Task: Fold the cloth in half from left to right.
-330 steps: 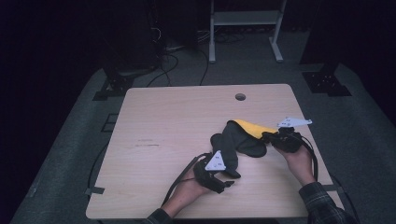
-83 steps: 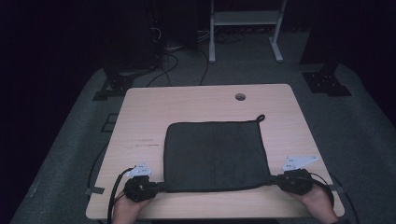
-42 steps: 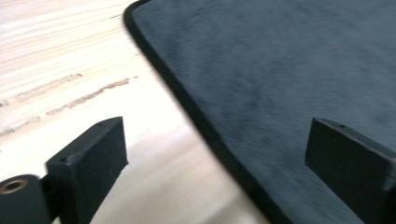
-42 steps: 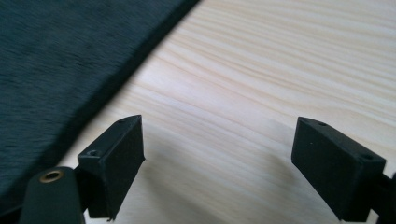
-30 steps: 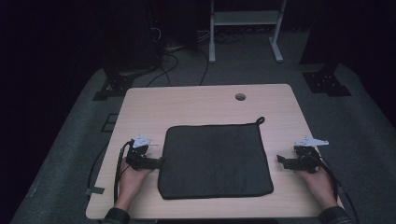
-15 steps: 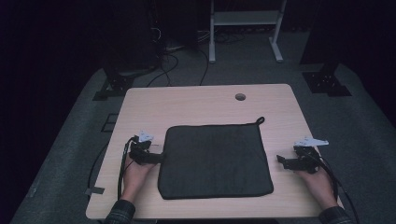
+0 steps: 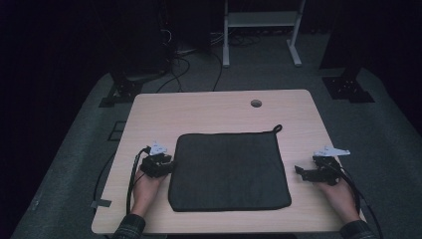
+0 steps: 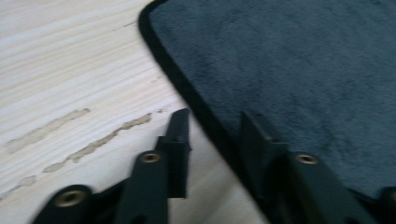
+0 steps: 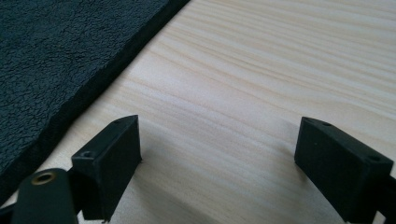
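— Lying flat on the table (image 7: 164, 104) is a dark cloth (image 7: 229, 172). Can you see it?

— Yes. It is spread out smooth, with a little loop (image 7: 276, 128) at its far right corner. It sits between the two grippers.

— Where is the left gripper (image 7: 171, 166)?

— Right at the cloth's left edge. In the left gripper view, the left gripper (image 8: 212, 135) has one finger (image 8: 177, 140) over bare wood and the other finger (image 8: 254, 140) over the cloth. The black edge of the cloth (image 8: 299, 60) runs through the gap between them.

— Is it squeezing the cloth?

— No. The jaws stand a little apart with the edge between them, but they are not pinched on it. I cannot tell if a finger touches the cloth.

— And the right gripper (image 7: 298, 171)?

— It is near the cloth's right edge, not touching it. In the right gripper view, the right gripper (image 9: 217, 149) has its jaws wide apart. Nothing but wood lies between its fingers (image 9: 112, 158). The cloth (image 9: 60, 60) lies off to the left of them, past the left finger.

— What else is there?

— Pale marks (image 8: 70, 135) on the wood, beside the left gripper's finger. A round hole (image 7: 256, 103) is in the table, far beyond the cloth. A hand (image 7: 147, 191) holds each gripper from the near side.
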{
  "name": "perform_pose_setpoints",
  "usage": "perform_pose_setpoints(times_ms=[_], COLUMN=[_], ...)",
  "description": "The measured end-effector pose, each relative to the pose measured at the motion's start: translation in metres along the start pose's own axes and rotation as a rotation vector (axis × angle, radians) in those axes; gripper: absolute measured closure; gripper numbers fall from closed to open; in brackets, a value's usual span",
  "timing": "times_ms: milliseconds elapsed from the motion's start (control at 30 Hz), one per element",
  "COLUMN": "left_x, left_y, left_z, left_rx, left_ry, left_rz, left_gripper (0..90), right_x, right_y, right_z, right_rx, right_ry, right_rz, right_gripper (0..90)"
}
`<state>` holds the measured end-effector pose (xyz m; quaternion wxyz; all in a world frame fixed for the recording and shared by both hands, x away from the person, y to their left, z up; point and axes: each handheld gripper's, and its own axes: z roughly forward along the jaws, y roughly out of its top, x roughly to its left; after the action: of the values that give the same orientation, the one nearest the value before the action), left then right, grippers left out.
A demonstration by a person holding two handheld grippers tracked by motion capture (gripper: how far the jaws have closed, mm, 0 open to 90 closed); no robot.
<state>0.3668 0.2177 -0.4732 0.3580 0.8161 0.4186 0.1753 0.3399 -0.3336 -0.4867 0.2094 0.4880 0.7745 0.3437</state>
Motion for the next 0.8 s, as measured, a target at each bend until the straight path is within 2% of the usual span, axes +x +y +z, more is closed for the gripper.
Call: perform_pose_setpoints(times_ms=[67, 133, 233, 367, 533, 800], left_x=[-0.001, -0.002, -0.001, 0.001, 0.006, 0.016], left_y=[0.000, 0.001, 0.001, 0.000, 0.000, -0.002], left_z=[0.000, 0.000, 0.000, 0.001, -0.002, -0.015], left_rx=[-0.001, 0.005, 0.006, -0.004, 0.004, -0.011], left_ry=[-0.006, -0.031, -0.048, -0.061, -0.070, -0.049], left_rz=[-0.002, -0.015, -0.026, -0.047, -0.052, -0.066], left_gripper=[74.5, 80.1, 85.3, 86.8, 86.9, 86.9], right_x=[0.000, 0.000, 0.000, 0.000, 0.000, 0.000], right_y=[0.000, 0.000, 0.000, 0.000, 0.000, -0.001], right_z=[0.000, 0.000, 0.000, 0.000, 0.000, -0.001], right_rx=[0.000, 0.001, 0.001, 0.001, 0.002, 0.002], right_ry=[0.000, 0.001, 0.001, 0.001, 0.004, 0.006], right_rz=[-0.001, 0.000, 0.000, 0.000, -0.001, -0.006], right_gripper=[13.5, 13.6, 13.5, 13.6, 13.6, 13.5])
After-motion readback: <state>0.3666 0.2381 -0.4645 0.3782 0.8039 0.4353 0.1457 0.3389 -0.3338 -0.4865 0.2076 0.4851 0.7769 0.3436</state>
